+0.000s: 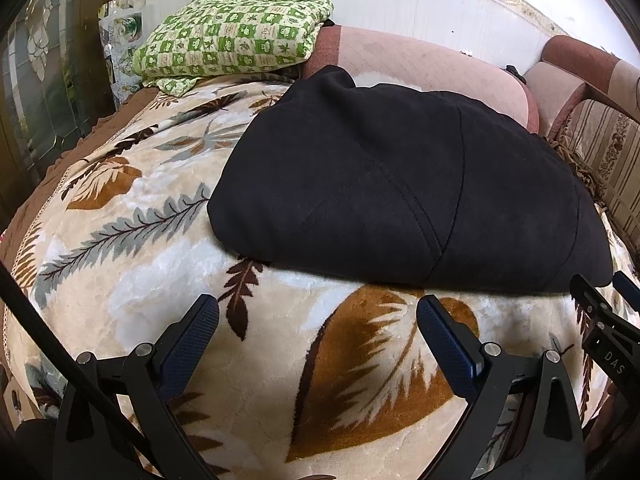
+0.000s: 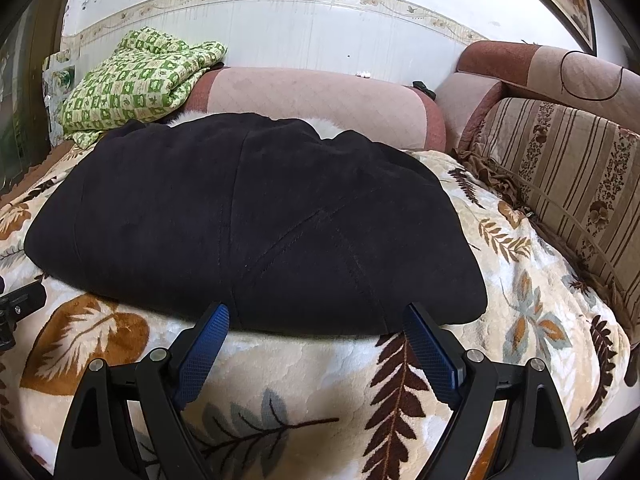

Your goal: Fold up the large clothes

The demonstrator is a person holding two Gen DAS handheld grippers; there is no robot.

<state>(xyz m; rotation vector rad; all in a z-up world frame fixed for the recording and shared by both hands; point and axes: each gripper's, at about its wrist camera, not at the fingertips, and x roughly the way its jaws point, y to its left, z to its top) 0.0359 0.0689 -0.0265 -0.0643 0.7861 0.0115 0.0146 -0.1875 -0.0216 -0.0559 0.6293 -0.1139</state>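
A large black garment [image 1: 400, 192] lies folded into a thick rectangle on the leaf-patterned blanket [image 1: 140, 264]; it also shows in the right wrist view [image 2: 248, 220]. My left gripper [image 1: 318, 312] is open and empty, hovering over the blanket just short of the garment's near edge. My right gripper [image 2: 316, 316] is open and empty, its fingertips right at the garment's near edge. The right gripper also shows at the right edge of the left wrist view [image 1: 604, 292].
A folded green checked quilt [image 1: 236, 36] lies at the back left on a pink sofa backrest [image 2: 320, 108]. A striped cushion [image 2: 560, 176] stands at the right. A tiled wall [image 2: 280, 28] runs behind. A dark cabinet [image 1: 40, 92] is at the far left.
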